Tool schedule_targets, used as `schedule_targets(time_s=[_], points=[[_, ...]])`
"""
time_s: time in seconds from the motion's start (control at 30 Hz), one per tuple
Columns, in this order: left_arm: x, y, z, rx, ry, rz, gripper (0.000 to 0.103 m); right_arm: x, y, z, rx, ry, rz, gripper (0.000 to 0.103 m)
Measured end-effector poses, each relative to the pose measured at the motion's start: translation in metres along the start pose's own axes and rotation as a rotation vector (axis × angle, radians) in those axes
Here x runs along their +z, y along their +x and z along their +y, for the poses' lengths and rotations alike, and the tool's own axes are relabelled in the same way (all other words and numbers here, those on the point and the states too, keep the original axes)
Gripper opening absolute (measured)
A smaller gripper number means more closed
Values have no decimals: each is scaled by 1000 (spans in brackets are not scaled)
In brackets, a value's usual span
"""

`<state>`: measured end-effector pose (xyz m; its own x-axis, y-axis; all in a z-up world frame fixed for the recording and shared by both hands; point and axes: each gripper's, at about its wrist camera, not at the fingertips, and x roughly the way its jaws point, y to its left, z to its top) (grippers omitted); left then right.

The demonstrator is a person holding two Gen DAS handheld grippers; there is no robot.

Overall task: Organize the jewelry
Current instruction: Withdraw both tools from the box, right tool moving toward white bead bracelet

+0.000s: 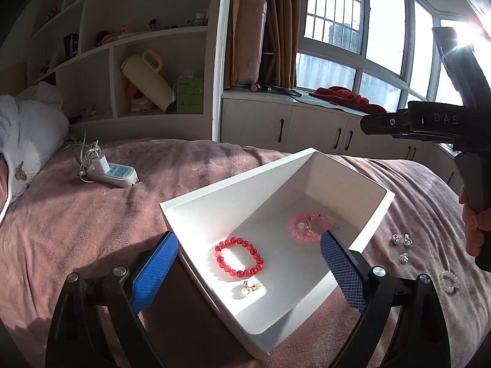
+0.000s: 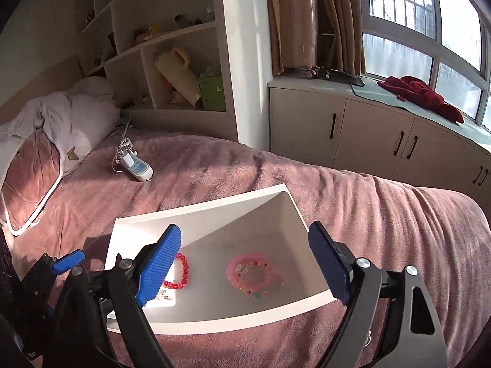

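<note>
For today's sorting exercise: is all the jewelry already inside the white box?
No: small silver pieces and a white bead ring lie on the pink blanket beside the white box.

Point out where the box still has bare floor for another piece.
Free: the white box floor between red bracelet and pink bracelet, plus its far shaded end. Crowded: the near sunlit corner, where pearl earrings lie beside the red bracelet.

Tray: we saw a white rectangular tray [image 1: 196, 214] lying open on the bed.
Inside: a red bead bracelet [image 1: 239, 257], a pink bracelet [image 1: 303, 225], a small gold-and-white charm [image 1: 249, 286].
Outside: we counted three silver pieces [image 1: 401, 243] and a white bead ring [image 1: 448, 280].
</note>
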<state>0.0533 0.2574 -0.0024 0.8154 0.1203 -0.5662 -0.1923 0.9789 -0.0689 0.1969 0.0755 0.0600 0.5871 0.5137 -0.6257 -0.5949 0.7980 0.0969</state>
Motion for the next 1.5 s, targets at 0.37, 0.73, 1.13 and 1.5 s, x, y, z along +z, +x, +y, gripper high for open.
schedule_targets(time_s=[0.37, 0.73, 1.13, 1.5], points=[[33, -41, -61, -107, 79, -114, 99, -20, -135, -68, -105, 52, -233, 98], [37, -48, -141, -243, 122, -80, 99, -99, -175, -137, -294, 44, -215, 98], [5, -7, -200, -338, 259, -15, 99, -201, -133, -162, -338, -61, 61, 98], [-32, 49, -236, -388, 349, 72, 98, -244, -90, -189, -303, 50, 276, 68]])
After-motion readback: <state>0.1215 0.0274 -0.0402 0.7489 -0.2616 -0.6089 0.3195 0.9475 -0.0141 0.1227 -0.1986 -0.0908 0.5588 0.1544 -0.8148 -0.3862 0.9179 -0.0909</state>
